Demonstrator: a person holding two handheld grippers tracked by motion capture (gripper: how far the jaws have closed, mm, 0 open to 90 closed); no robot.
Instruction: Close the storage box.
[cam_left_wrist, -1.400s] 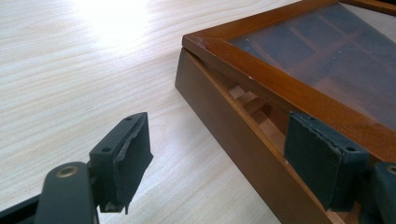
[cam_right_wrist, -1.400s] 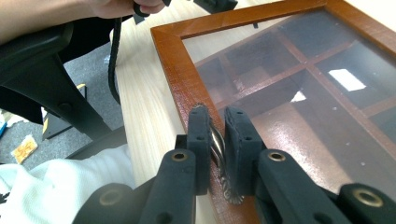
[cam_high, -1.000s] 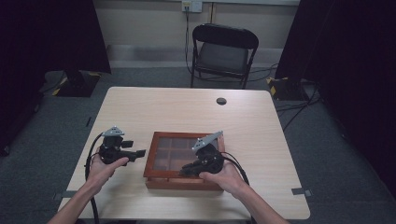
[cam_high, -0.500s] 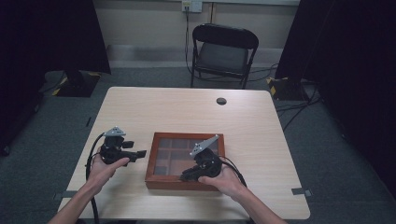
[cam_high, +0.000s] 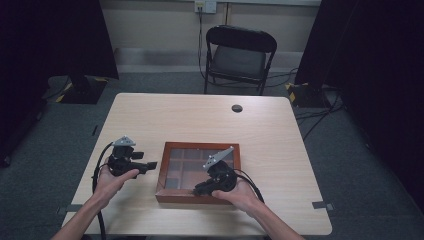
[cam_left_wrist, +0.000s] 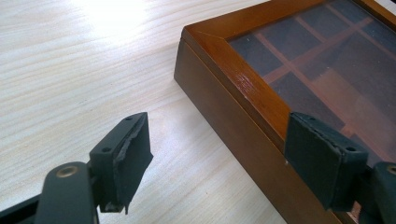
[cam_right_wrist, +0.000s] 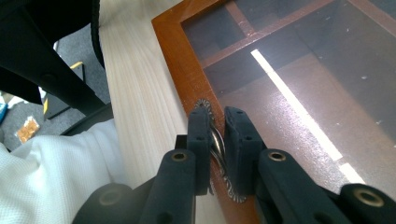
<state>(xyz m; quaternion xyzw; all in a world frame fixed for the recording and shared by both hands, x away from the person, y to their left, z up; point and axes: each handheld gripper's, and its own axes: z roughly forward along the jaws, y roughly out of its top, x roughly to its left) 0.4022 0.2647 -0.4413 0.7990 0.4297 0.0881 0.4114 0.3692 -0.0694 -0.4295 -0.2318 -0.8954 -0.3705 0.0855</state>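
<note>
1. Wooden box (cam_high: 199, 172) with glass lid: flat on the table (cam_high: 200, 120), near the front edge, lid down.
2. Right gripper (cam_right_wrist: 217, 123): clenched on the small metal handle (cam_right_wrist: 215, 140) at the front rim of the lid (pads pressed on either side of it).
3. Left gripper (cam_left_wrist: 217, 158): jaws spread, nothing between the pads, hovering just beside the box's left side, near its corner.
4. Also in sight: a folding chair (cam_high: 239, 55) beyond the table, a small dark disc (cam_high: 237, 108) near the far edge.
</note>
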